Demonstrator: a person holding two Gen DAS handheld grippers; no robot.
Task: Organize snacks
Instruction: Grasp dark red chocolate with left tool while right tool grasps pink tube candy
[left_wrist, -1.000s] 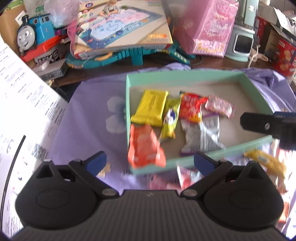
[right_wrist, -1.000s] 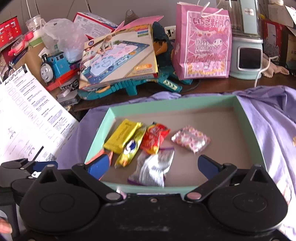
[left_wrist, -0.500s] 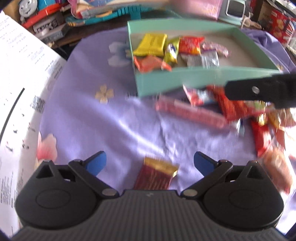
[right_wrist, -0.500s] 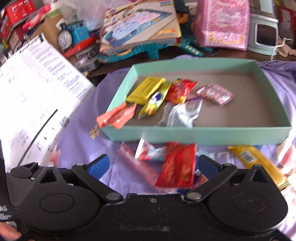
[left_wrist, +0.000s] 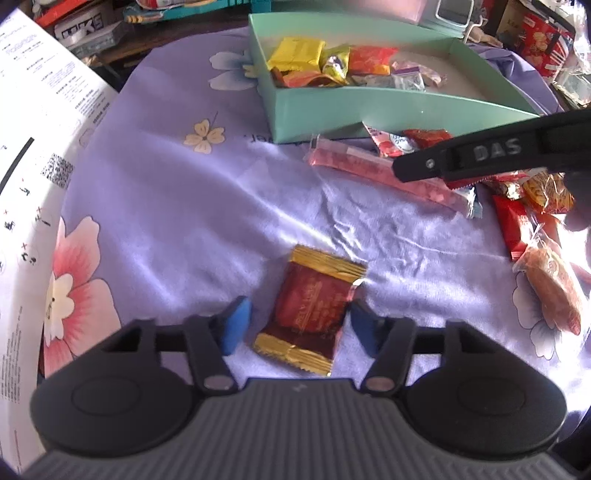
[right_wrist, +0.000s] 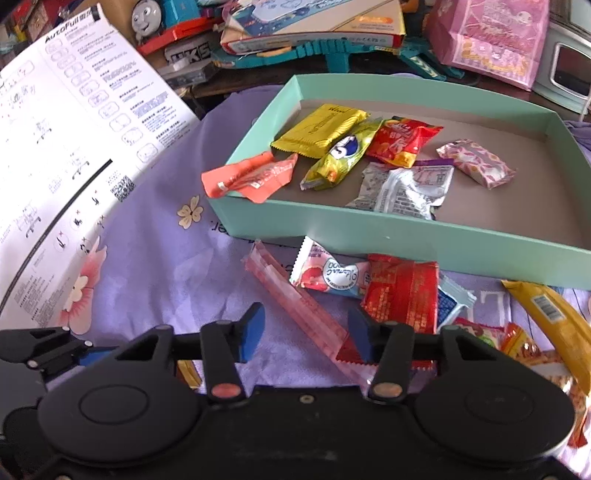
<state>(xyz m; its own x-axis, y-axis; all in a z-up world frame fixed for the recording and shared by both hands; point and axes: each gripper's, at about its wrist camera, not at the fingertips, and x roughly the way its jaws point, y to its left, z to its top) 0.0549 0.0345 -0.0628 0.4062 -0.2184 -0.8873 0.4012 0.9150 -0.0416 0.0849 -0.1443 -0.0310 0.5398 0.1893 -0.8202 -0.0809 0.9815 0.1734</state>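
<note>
Both claws hang open over the purple flowered cloth (left_wrist: 192, 221) covering the bench: the left claw (left_wrist: 297, 325) has its blue pads on either side of a dark red, gold-ended snack packet (left_wrist: 312, 310), close but not clamped on it, and the right claw (right_wrist: 306, 328) is spread over a long pink stick packet (right_wrist: 295, 302), holding nothing. Beyond them the mint green box (right_wrist: 369, 232) holds several packets along its left side, among them a yellow one (right_wrist: 321, 129) and an orange one (right_wrist: 251, 177) draped over the near-left rim, with more snacks loose on the cloth against the box's near wall.
</note>
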